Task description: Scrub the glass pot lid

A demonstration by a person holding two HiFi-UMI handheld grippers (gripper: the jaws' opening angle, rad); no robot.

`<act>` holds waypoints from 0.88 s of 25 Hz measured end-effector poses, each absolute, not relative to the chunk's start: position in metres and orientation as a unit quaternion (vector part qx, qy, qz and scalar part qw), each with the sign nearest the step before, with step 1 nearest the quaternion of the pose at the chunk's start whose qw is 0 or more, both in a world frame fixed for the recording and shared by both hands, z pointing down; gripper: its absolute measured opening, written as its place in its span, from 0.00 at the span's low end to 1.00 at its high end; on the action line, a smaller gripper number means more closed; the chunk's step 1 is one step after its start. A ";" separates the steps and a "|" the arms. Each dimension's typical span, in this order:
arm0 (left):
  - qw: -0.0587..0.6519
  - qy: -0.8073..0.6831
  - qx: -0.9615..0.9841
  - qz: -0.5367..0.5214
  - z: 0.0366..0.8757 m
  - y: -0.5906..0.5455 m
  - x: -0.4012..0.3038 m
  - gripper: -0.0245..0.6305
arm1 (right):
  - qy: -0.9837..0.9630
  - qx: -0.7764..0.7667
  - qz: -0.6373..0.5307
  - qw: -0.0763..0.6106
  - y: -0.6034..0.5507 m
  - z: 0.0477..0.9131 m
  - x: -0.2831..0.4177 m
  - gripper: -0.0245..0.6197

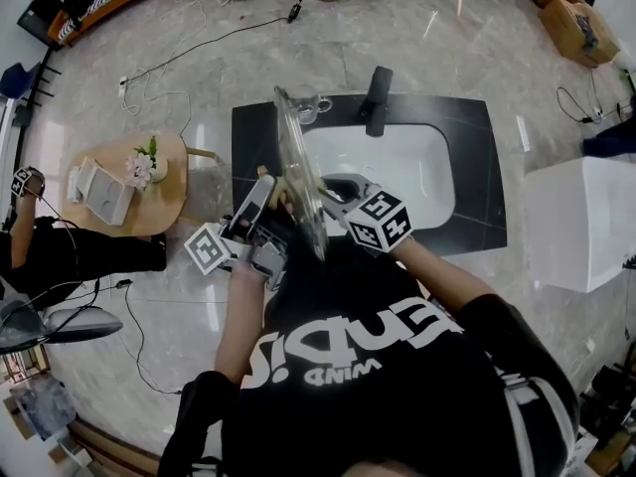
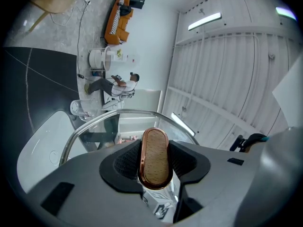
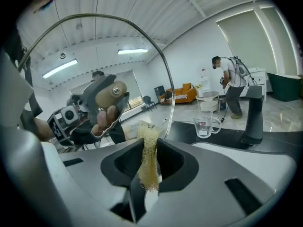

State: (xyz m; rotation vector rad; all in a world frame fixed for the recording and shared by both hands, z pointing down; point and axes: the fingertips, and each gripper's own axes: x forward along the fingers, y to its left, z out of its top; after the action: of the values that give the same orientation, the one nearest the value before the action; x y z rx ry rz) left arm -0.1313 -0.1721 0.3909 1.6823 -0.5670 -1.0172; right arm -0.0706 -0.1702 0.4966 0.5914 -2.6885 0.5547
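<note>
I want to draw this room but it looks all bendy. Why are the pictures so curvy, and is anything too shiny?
Head view: the wide lens bows the floor and black counter; the glass lid glints along its edge. Left gripper view: dark rounded corners, ceiling lamp glares white, wooden knob sharp. Right gripper view: same bending, scrubber sharp.

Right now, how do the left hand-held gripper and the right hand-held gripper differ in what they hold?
The left hand-held gripper clamps the wooden knob of the glass pot lid; the right hand-held gripper pinches a yellowish fibrous scrubber. The left jaws stand wider than the right. They sit on opposite faces of the lid. Both are shut on something.
</note>
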 end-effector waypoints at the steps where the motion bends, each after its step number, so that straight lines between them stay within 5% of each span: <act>1: 0.520 -0.237 0.701 -0.426 0.391 -0.172 -0.133 0.31 | -0.945 0.201 0.196 0.167 -0.166 0.495 -0.071 0.15; 22: 0.526 -0.251 0.688 -0.432 0.403 -0.175 -0.141 0.31 | -0.956 0.113 0.218 0.158 -0.105 0.438 -0.057 0.15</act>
State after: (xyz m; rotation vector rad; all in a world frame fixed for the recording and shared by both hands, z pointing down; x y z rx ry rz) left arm -0.1413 -0.1753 0.4034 1.6458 -0.6010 -1.0341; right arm -0.0567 -0.1051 0.4383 0.3243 -2.7354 0.6221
